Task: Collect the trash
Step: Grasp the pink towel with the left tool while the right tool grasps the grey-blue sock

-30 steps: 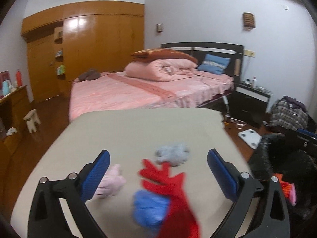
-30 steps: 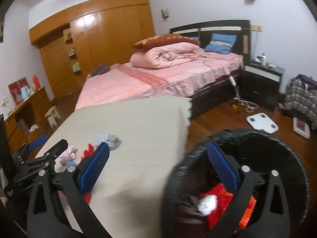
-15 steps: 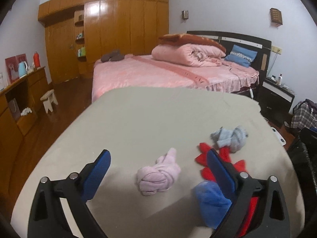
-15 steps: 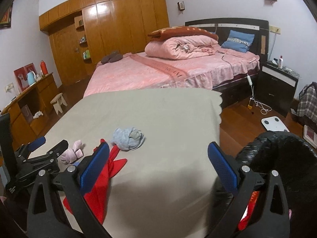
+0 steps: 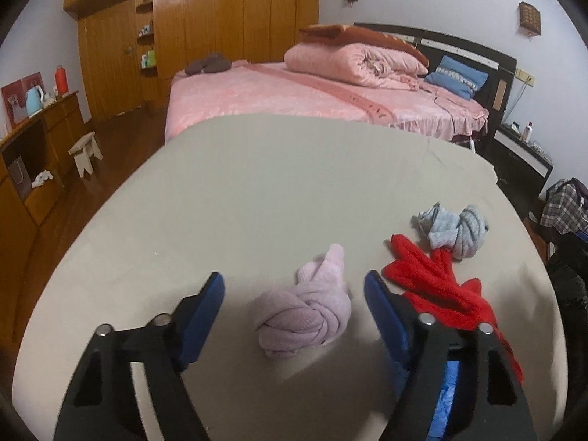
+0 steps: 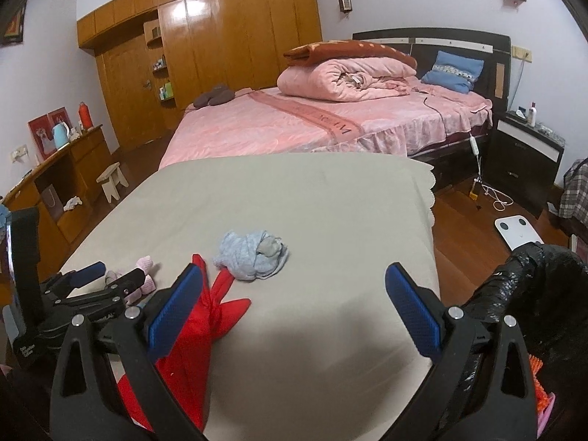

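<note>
Grasp approach: left gripper (image 5: pixel 294 290) brackets the pink knotted cloth (image 5: pixel 305 312) on the bench (image 5: pixel 257 183).

Left gripper jaws are spread, with the pink knotted cloth between them and neither pad touching it; they have just been closing. For a sound grasp, centre the knot between the pads and keep the nearby red glove (image 5: pixel 437 283) outside the right-hand pad (it lies just beside it). Right gripper (image 6: pixel 294 312) is spread and empty above the bench, near the black-lined bin (image 6: pixel 533 294). The grey cloth bundle (image 5: pixel 455 228) awaits collection. Compared with the earlier frames, the left gripper has shifted from over the red glove to the pink cloth, and the right gripper has left the bin mouth.
</note>
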### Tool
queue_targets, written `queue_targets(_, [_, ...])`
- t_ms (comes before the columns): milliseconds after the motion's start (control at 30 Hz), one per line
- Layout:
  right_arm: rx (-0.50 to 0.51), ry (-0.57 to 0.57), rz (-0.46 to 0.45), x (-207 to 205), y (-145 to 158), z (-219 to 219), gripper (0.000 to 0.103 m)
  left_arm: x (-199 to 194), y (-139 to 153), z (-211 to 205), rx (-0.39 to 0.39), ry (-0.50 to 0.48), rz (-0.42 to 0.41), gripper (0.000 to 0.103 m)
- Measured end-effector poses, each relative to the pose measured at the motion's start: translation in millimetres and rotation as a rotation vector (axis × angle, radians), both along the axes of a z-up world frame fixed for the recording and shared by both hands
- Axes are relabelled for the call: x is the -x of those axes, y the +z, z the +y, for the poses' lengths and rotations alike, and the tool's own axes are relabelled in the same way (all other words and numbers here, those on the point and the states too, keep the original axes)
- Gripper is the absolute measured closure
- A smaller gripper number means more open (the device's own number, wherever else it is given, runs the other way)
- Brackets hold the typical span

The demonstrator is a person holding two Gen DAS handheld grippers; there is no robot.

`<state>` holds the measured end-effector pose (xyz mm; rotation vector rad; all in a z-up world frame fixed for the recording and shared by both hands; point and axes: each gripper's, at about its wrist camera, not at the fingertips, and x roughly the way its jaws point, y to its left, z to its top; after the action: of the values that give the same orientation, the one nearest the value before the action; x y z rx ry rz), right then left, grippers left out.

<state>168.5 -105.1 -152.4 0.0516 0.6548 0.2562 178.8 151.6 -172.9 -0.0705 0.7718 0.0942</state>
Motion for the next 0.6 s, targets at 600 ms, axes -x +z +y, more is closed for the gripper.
queue_targets(600, [0.0, 0.006, 0.044, -14.5, -16.8, 9.7, 0.006, -0.5, 8.7, 1.0, 0.04, -0.033, -0.041, 0.062])
